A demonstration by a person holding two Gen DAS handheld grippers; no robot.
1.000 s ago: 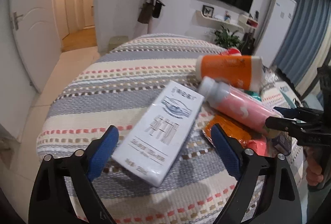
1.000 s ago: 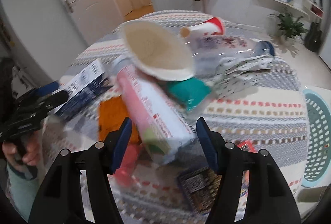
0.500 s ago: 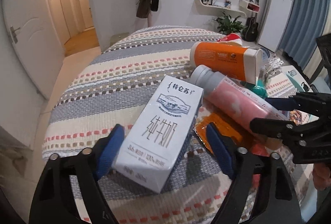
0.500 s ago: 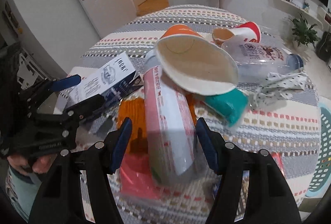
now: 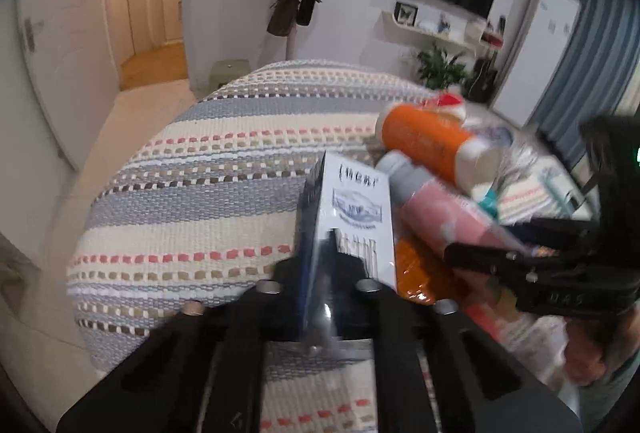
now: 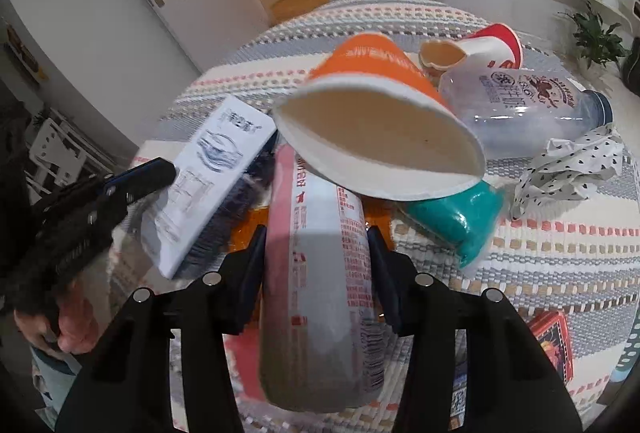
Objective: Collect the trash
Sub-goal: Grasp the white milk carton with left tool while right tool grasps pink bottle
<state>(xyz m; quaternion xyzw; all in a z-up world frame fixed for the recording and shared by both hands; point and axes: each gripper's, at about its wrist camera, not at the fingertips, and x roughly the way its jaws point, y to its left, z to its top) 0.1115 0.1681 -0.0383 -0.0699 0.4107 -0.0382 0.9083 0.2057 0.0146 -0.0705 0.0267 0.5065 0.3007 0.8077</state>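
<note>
Since the earlier frame, the left gripper [image 5: 320, 273] has been closed on the milk carton [image 5: 356, 217], which is now turned onto its narrow edge and raised off the striped cloth [image 5: 192, 169]. To the right, the right gripper [image 6: 316, 265] is brought closer around the pink bottle [image 6: 316, 257]; its pads lie against both sides, so the bottle seems to be held. An orange paper cup [image 6: 372, 89] rests on the bottle's far end and, in my judgement, can be tipped or rolled off the table when the bottle is lifted. The carton is white with a dark blue side and looks undamaged. The bottle is pink above, grey below, printed with red text.
</note>
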